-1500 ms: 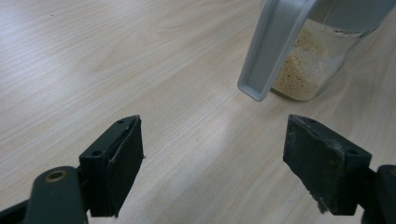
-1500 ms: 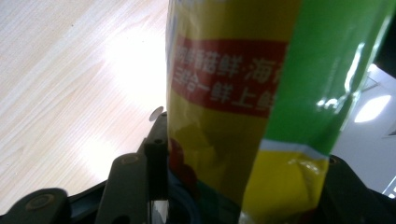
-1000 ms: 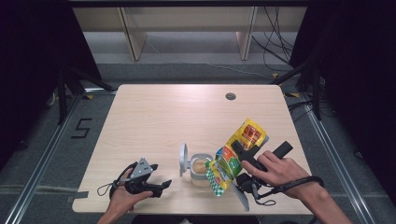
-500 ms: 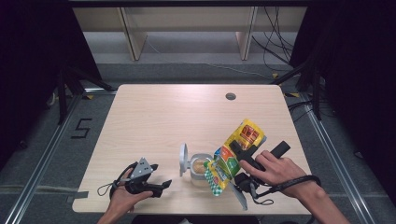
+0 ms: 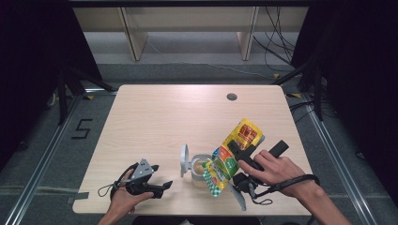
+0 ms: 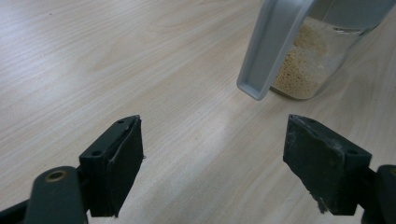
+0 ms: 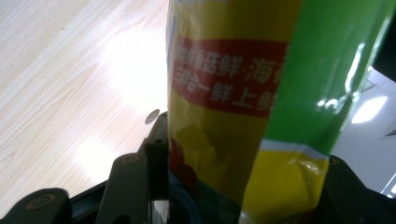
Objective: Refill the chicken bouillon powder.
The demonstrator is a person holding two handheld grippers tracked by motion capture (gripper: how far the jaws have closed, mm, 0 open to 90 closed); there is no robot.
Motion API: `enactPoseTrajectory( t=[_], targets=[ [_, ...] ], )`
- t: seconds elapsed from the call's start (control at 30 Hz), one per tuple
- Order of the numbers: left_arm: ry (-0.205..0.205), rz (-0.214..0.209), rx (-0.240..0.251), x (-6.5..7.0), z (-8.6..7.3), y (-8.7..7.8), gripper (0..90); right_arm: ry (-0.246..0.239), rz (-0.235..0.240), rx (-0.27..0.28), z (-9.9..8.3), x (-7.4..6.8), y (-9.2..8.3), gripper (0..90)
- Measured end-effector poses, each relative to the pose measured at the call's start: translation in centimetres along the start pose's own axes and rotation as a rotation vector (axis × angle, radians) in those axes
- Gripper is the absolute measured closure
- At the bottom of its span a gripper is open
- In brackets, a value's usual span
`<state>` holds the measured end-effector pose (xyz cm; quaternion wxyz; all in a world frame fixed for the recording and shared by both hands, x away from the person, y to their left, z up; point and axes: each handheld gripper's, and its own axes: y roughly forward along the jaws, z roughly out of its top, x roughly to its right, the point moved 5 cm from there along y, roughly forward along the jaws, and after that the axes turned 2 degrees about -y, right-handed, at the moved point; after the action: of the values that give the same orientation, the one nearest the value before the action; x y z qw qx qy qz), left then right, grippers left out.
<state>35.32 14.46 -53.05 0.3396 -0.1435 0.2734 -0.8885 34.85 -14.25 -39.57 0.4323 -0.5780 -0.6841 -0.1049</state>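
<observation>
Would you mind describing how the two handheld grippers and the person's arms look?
Both grippers are black. The left gripper carries a grey three-cornered plate and a looping black cable; its square pads look worn. The right gripper has a black cable circling the wrist. Forearms are bare.

This is a lab or recording studio, not a home. A bare pale wood desk (image 5: 187, 122) with a cable hole (image 5: 232, 97) stands alone on grey carpet (image 5: 42, 154), hemmed in by black curtains (image 5: 33, 56) on both sides. A number five (image 5: 82, 129) is taped to the floor beside metal floor rails (image 5: 37, 180). Loose cables (image 5: 277, 42) trail over the floor behind the desk, near a plain wooden shelf (image 5: 187, 18) at the back. Black stand legs (image 5: 70, 79) brace beside the desk.
</observation>
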Motion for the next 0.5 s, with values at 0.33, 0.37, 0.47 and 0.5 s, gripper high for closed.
enactPoseTrajectory(
  t=[0.33,0.37,0.47,0.5],
  targets=[
    [-0.005,0.009,0.014,0.00,0.01,0.05,19.8,0.008,0.008,0.004,-0.08,0.03,0.84,53.4],
    [-0.005,0.008,0.016,0.01,0.02,0.04,19.8,0.054,0.023,-0.014,-0.18,-0.35,0.70,53.4],
    [-0.025,0.005,0.018,0.14,0.00,0.07,19.8,0.053,0.011,-0.013,-0.18,-0.41,0.60,53.4],
    [-0.002,0.009,0.014,-0.01,0.03,0.03,19.8,0.022,0.002,-0.001,-0.21,-0.30,0.60,53.4]
  ],
)
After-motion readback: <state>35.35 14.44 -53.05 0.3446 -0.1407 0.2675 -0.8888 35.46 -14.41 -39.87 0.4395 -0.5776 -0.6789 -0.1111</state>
